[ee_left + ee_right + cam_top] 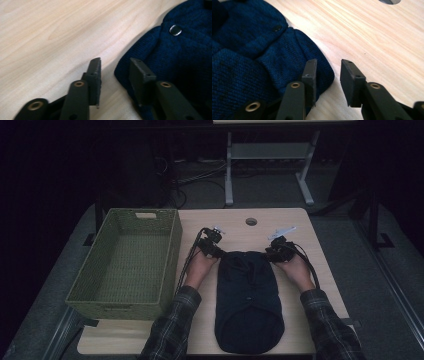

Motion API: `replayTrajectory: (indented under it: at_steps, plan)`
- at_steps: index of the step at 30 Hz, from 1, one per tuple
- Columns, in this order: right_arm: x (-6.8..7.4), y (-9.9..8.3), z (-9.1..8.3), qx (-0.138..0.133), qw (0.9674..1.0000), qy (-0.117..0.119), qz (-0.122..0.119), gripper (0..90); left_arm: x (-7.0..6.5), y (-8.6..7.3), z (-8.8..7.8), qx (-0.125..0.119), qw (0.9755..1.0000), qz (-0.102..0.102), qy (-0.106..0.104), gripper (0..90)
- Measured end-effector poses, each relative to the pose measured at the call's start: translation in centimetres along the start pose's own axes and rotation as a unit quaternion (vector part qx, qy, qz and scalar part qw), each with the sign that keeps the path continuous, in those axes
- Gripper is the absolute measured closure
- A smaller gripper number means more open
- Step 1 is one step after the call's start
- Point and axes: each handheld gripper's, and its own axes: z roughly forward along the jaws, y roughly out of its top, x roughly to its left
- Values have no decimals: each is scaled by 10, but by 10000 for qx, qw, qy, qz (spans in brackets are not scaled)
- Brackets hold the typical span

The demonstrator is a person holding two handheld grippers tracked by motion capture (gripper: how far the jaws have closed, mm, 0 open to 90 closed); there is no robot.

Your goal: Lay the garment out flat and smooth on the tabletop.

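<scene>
**Two loose corners, and nothing gripped**

My left gripper and right gripper each stand partly open at a far corner of the dark blue knitted garment, which lies folded flat on the wooden table beside the green woven basket. Neither holds anything: in each gripper view one jaw sits over the knit's edge and the other over bare wood.

The risks, as I judge them: closing here could pinch only the top layer, so the fold opens when lifted. One side gripping before the other would skew the garment. A jaw could also snag the metal snap or drag the knit across the table.
</scene>
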Motion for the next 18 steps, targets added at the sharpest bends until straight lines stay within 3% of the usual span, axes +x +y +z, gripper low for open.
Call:
replayTrajectory:
  at_steps: [6, 11, 15, 18]
  plan:
    - [-15, -4, 4, 6, 9975, 470, 536, 590, 9, -4, 5, -1, 9991, -140, -400, 604]
    - [-21, -7, 8, 5, 9928, 873, 824, 713, 8, -4, 8, -38, 9975, -181, -676, 745]
    - [-20, -8, 8, -12, 9916, 967, 865, 799, 6, -3, 7, 10, 9975, -139, -696, 808]
    - [-16, -6, 7, 24, 9939, 851, 697, 849, 5, -3, 7, 24, 9979, -104, -645, 843]
